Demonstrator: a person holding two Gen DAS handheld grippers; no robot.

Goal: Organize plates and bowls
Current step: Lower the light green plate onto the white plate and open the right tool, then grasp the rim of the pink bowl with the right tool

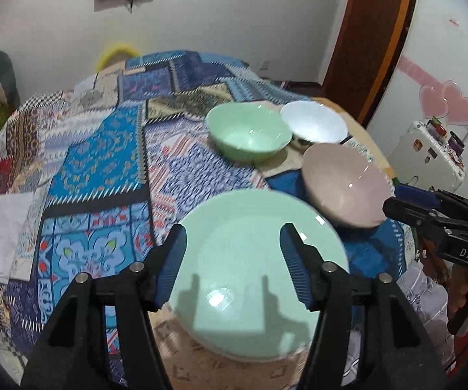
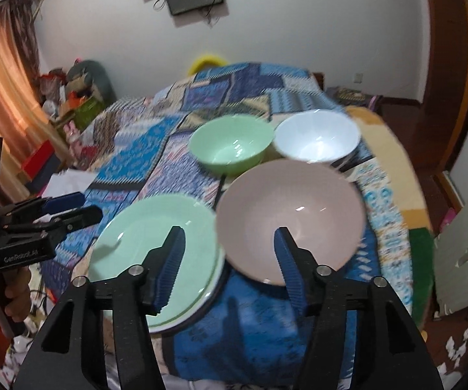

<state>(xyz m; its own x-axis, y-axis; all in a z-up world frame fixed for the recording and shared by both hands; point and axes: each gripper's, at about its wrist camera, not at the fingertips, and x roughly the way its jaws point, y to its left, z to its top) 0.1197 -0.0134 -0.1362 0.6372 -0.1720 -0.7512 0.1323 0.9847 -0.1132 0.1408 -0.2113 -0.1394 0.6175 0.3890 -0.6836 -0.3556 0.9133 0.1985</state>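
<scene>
- While my left gripper (image 1: 234, 260) hangs over the bed (image 1: 103, 149), its view gives me three bowls and one plate: a green bowl (image 1: 249, 133), a white bowl (image 1: 313, 123), a pink bowl (image 1: 342, 186) and a green plate (image 1: 253, 273), all on the patchwork cover.
- The plate's near rim is partly covered by my fingers, and motion blur softens the bowls.
- My left gripper stands wide, its jaws apart above the plate and holding nothing.
- At the right edge my right gripper (image 1: 403, 200) juts in beside the pink bowl; from here I cannot tell its opening.
- From the right wrist I count the same three bowls: green bowl (image 2: 230, 149), white bowl (image 2: 316, 136), pink bowl (image 2: 290, 214).
- Here the green plate (image 2: 149, 243) seems to lie on a second plate, only a rim showing.
- My right gripper (image 2: 229, 266) is wide and bare, one jaw over the plate, one over the pink bowl.
- My left gripper (image 2: 68, 209) pokes in from the left, my hand (image 2: 17, 295) cut off below.
</scene>
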